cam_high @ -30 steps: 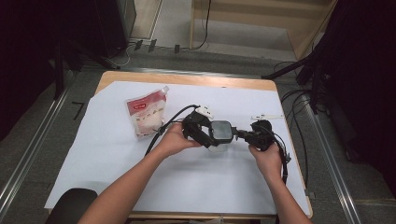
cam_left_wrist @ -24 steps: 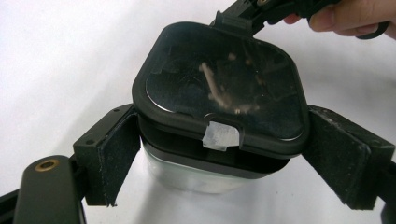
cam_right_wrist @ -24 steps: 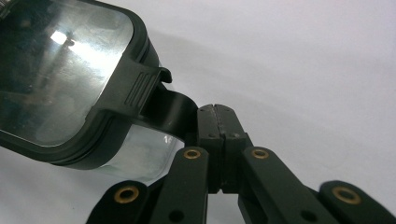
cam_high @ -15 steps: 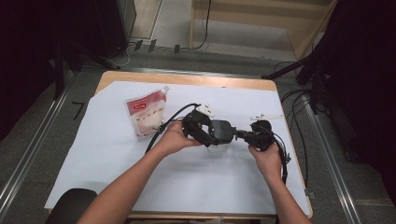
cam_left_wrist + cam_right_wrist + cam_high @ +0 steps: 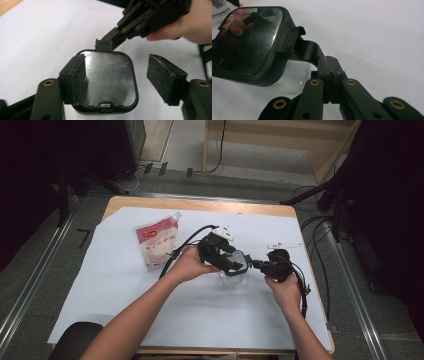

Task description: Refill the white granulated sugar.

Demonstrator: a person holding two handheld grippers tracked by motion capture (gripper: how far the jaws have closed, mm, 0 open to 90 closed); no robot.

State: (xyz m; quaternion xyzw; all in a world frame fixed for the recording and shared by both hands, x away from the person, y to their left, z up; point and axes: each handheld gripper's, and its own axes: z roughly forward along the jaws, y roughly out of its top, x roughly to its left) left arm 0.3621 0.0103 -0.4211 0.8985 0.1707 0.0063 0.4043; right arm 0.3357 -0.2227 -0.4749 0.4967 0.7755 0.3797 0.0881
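My right tongs point(image 5: 329, 65) pinch the lid's tab point(image 5: 310, 51) as my left tongs point(image 5: 120, 78), just closing, straddle the lid point(image 5: 110, 77) ungripped; next, squeeze and lift it off the clear box point(image 5: 292, 78).

Left arm: bare forearm reaching in from the near left edge, hand wrapped around the left claw point(image 5: 235, 262) at mid-counter.
Left claw jaws: apart and just been closing; one pad touches the container lid point(image 5: 107, 80), the other stands clear.
Right claw point(image 5: 328, 65): jaws pressed together, pinching the lid's tab point(image 5: 308, 51).
Right hand point(image 5: 282, 287): near right, gripping from below.
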